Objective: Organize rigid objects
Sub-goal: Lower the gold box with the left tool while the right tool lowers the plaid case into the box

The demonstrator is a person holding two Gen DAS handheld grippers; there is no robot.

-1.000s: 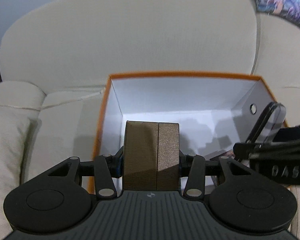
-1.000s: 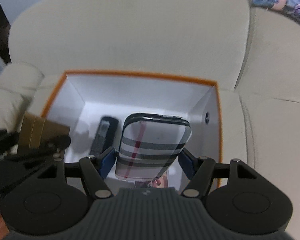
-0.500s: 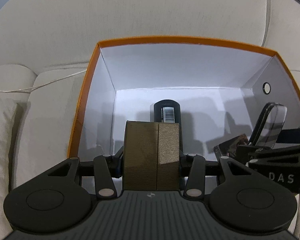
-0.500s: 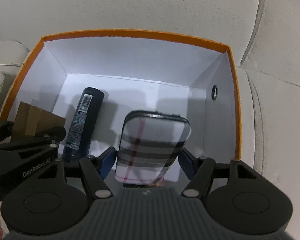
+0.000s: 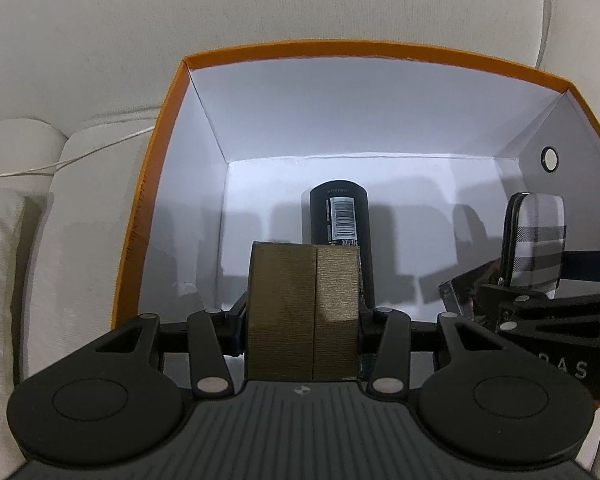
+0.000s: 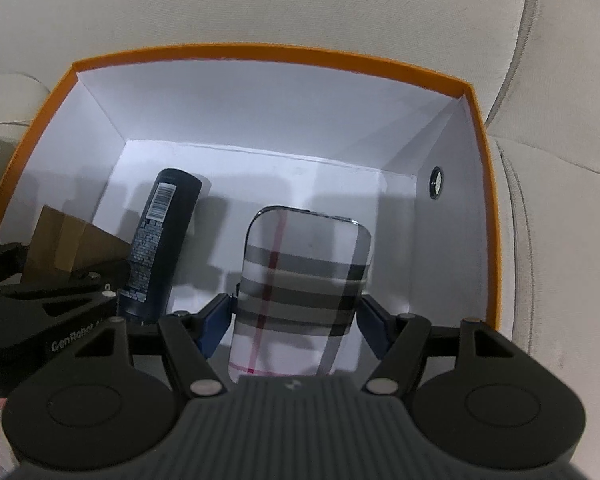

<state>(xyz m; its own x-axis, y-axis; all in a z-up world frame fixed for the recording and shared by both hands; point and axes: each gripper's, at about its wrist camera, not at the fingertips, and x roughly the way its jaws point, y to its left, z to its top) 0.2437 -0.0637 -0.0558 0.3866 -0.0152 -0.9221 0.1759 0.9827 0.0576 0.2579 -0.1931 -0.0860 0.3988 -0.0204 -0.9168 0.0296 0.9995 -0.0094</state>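
One item, a dark cylindrical bottle (image 6: pixel 160 244), already lies inside the orange-rimmed box (image 6: pixel 260 54) on the sofa (image 6: pixel 260 4). Left gripper (image 5: pixel 302 316) jaws clamp a brown box (image 5: pixel 302 312), right gripper (image 6: pixel 296 312) jaws a plaid case (image 6: pixel 304 280); both hang above the floor, unreleased.

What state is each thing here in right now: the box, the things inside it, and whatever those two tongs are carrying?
Orange box: open, no lid, sits on the sofa.
Dark bottle: lying on the box floor, barcode up.
Brown box: gripped, held over the orange box.
Plaid case: closed, gripped, held over the orange box.
Left tongs: shut on the brown box.
Right tongs: shut on the plaid case.
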